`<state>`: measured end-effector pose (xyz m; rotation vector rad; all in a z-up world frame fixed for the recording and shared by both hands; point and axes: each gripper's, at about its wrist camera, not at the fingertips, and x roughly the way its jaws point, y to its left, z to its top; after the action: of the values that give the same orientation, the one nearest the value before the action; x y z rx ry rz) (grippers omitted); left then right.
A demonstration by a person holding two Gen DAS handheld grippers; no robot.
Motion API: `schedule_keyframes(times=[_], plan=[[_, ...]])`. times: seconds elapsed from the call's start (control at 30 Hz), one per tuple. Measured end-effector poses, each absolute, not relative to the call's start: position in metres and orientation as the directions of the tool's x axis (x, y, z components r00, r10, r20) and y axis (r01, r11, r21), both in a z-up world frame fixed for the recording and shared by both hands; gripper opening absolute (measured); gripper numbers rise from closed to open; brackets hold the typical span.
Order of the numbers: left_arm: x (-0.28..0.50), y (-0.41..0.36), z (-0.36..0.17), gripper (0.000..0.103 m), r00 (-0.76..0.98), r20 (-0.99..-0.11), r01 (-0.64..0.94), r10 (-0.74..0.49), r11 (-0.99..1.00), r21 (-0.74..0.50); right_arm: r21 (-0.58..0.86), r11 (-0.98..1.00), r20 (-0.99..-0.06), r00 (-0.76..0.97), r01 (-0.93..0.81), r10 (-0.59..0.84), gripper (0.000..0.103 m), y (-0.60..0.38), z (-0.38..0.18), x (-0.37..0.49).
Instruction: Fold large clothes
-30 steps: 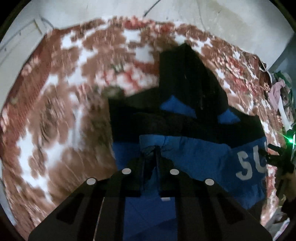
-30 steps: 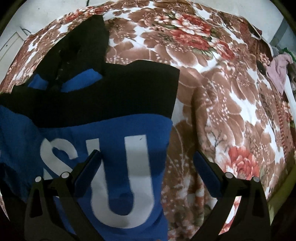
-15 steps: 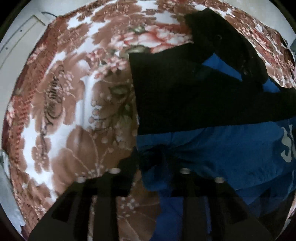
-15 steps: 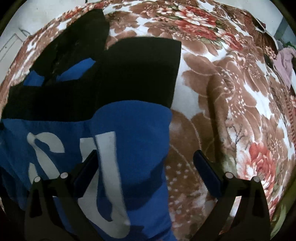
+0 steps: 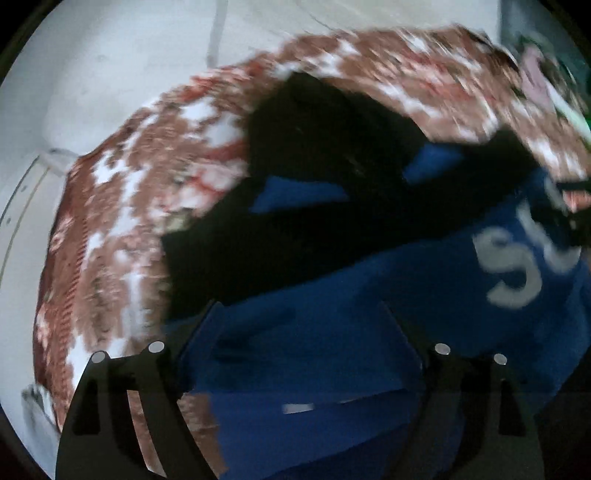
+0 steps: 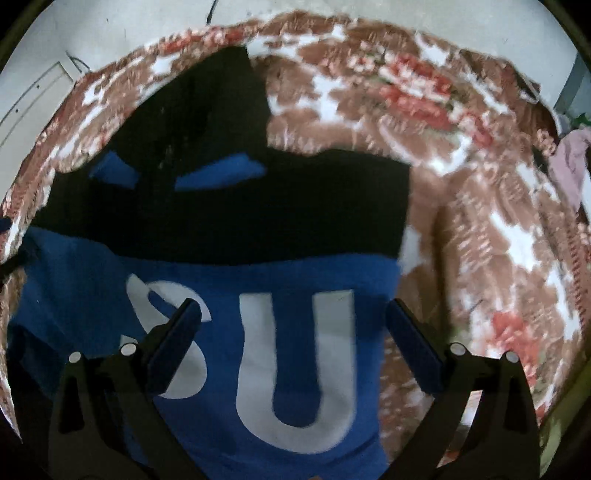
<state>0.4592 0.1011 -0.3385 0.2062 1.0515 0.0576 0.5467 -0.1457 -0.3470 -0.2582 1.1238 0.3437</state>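
Observation:
A large blue and black garment [image 5: 332,332] [image 6: 258,229] with white letters "SU" [image 6: 295,362] lies on a brown floral blanket [image 5: 122,221] [image 6: 480,221]. Its black hood [image 6: 207,118] points away from me. My left gripper [image 5: 301,325] hovers over the garment's blue left part; its jaws are opening wide and nothing is pinched between them. My right gripper [image 6: 293,321] stands open above the white letters, with the cloth below and no fabric in its fingers. The right gripper's dark body shows at the right edge of the blurred left wrist view.
The floral blanket covers a bed that ends at a pale wall [image 5: 110,74] [image 6: 110,29] at the back. Pink and green clothes [image 6: 569,162] are heaped at the far right. Bare blanket lies on the garment's right side [image 6: 498,277].
My left gripper let go of the blue fabric fold and opened wide, then swung back over the garment. My right gripper stayed open and shifted slightly over the letters.

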Motion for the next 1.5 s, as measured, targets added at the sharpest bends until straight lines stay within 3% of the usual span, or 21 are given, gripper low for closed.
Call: schedule_keyframes(times=[0.17,0.27,0.33,0.43,0.6,0.87,1.27,1.5], plan=[[0.464,0.103,-0.391,0.085,0.365,-0.911,0.089,0.19,0.967,0.238,-0.12,0.925,-0.919,0.392,-0.362,0.033,0.098,-0.161,-0.377,0.552],[0.464,0.117,-0.393,0.089,0.335,-0.931,0.066,0.144,0.982,0.176,-0.038,0.938,-0.939,0.332,-0.345,0.085,0.098,-0.177,-0.384,0.556],[0.467,0.121,-0.385,0.088,0.327,-0.935,0.064,0.136,0.984,0.165,-0.043,0.938,-0.939,0.336,-0.343,0.079,0.098,-0.179,-0.378,0.557],[0.474,0.137,-0.347,0.094,0.38,-0.925,0.02,0.006,1.0,0.014,0.017,0.951,-0.929,0.347,-0.31,0.13,0.098,-0.182,-0.35,0.565],[0.511,0.163,-0.293,0.096,0.488,-0.87,-0.068,-0.066,0.991,-0.113,0.076,0.946,-0.904,0.379,-0.316,0.2,0.098,-0.167,-0.304,0.596],[0.606,0.206,-0.271,0.096,0.512,-0.858,-0.088,-0.048,0.99,-0.108,-0.025,0.887,-0.883,0.426,-0.461,0.196,0.098,-0.108,-0.29,0.682],[0.736,0.233,-0.317,0.096,0.466,-0.884,-0.03,-0.025,0.999,-0.044,0.021,0.84,-0.912,0.334,-0.542,0.238,0.098,-0.021,-0.343,0.824],[0.802,0.257,-0.336,0.095,0.458,-0.872,-0.089,-0.171,0.968,-0.236,0.153,0.844,-0.92,0.237,-0.514,0.311,0.098,0.008,-0.364,0.876]])
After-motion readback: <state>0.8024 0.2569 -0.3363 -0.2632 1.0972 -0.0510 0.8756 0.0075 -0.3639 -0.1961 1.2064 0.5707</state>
